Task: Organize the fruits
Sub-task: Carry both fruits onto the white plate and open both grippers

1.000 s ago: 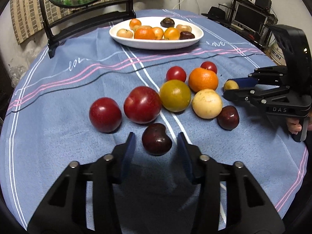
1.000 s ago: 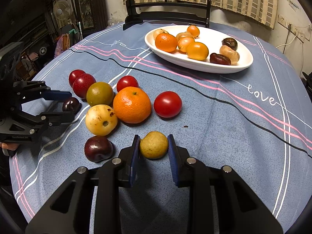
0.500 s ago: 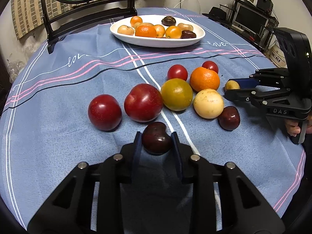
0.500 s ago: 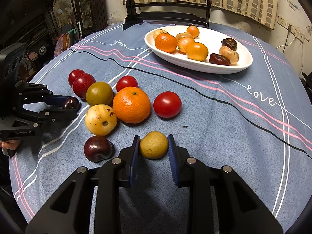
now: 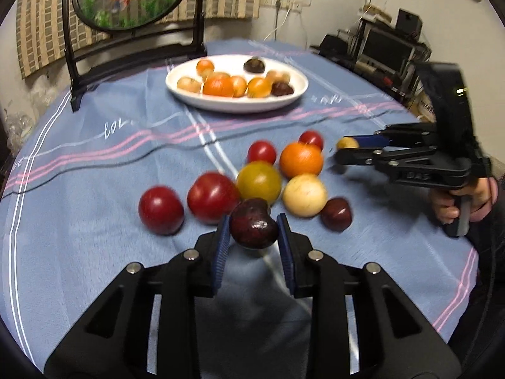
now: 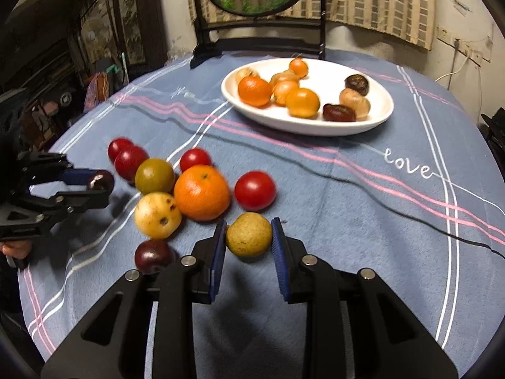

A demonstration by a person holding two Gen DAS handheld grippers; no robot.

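Left gripper (image 5: 253,240) clamps dark plum (image 5: 253,228), right gripper (image 6: 248,245) yellow fruit (image 6: 248,234); tablecloth (image 6: 363,208) reads "love"

Your plate (image 6: 383,117) sits at the far side of the tablecloth (image 6: 347,208), fruit inside. Nearer you than the plate, loose fruit clusters around the orange (image 6: 202,192); behind the plate stands the mirror stand (image 6: 258,41).
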